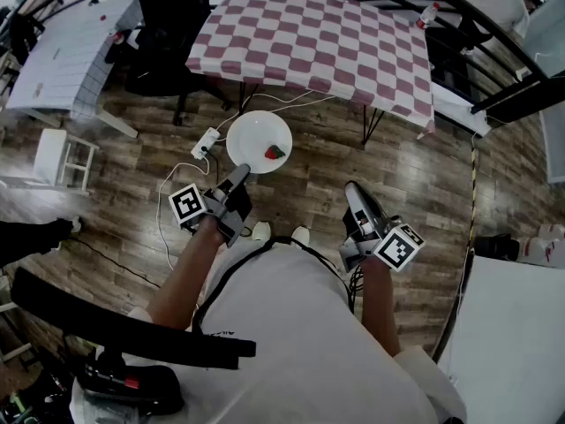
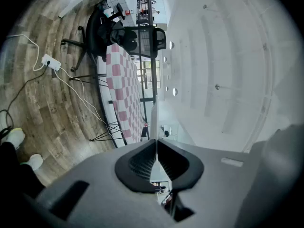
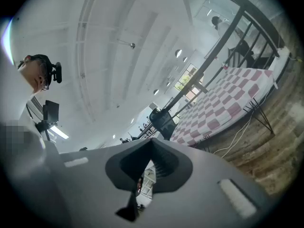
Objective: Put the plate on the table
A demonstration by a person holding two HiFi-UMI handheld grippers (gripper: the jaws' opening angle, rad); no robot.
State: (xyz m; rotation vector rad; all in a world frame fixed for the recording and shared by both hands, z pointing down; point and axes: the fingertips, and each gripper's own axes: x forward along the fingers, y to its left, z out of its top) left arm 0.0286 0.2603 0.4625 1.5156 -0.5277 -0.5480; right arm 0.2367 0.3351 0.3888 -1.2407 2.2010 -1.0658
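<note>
Left claw [image 1: 239, 176] pinches round, smooth white plate [image 1: 252, 138].

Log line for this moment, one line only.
left gripper: shut on round white plate | right gripper: shut, empty | plate: not yet on red-and-white checked table

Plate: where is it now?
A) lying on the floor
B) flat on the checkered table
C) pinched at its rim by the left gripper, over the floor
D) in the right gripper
C: the head view shows the plate clamped at its near rim by the left gripper, above the wood floor and short of the checkered table. The right gripper holds nothing.
</note>
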